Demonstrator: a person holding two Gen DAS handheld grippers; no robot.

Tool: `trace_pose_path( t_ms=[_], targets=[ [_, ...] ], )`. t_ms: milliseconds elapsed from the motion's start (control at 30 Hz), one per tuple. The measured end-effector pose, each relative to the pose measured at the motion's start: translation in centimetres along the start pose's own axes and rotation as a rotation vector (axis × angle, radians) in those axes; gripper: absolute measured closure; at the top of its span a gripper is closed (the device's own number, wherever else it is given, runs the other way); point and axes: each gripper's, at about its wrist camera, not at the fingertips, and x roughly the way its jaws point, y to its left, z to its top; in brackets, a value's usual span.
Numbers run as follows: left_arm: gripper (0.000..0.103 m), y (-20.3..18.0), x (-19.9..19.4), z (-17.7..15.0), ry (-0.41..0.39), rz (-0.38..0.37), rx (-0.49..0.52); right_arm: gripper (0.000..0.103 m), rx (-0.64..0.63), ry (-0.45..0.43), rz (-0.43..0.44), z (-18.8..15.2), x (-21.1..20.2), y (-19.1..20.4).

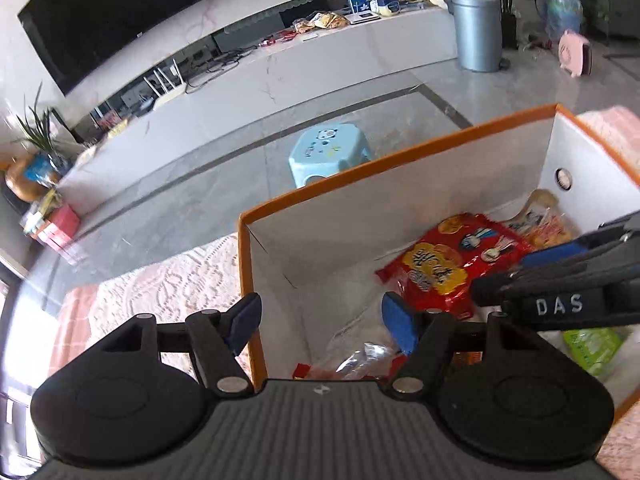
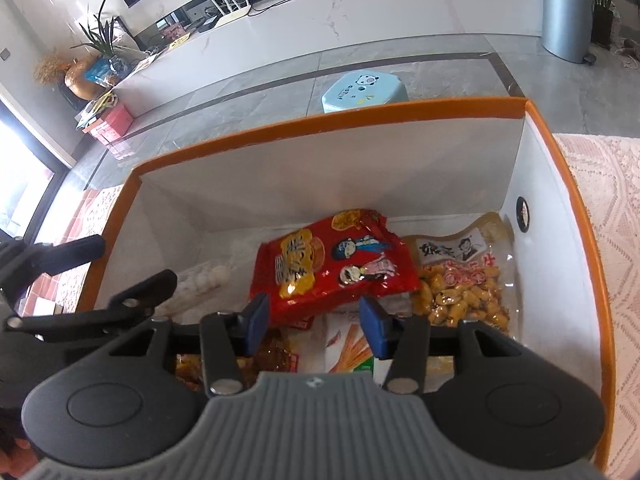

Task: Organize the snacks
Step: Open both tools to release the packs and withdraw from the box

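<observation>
A white box with an orange rim stands on a lace-covered table and holds several snack packs. A red packet lies on top in the middle. Beside it sits a clear bag of yellow snacks. A white pack printed with sticks and a green packet lie nearer me. My left gripper is open and empty, its fingers astride the box's left wall. My right gripper is open over the box, with the red packet's near edge between its pads, untouched.
A clear bag of white round pieces lies at the box's left. Beyond the table stands a light blue stool on the grey floor. A long white bench and a silver bin are farther back.
</observation>
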Motion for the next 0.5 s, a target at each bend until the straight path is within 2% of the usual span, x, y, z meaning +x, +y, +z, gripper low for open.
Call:
trace_pose_path(
  t_ms=[100, 367, 500],
  targets=[
    [0.019, 0.3, -0.5, 0.2, -0.026, 0.002, -0.014, 0.053, 0.001, -0.002, -0.006, -0.4, -0.5, -0.1],
    [0.019, -0.2, -2.5, -0.1, -0.030, 0.011, 0.000, 0.051, -0.027, -0.016, -0.017, -1.3, -3.4, 0.3],
    [0.019, 0.2, -4.2, -0.4, -0.033, 0.006, -0.029, 0.048, -0.036, -0.032, -0.018, -1.8, -5.5, 0.8]
  ],
)
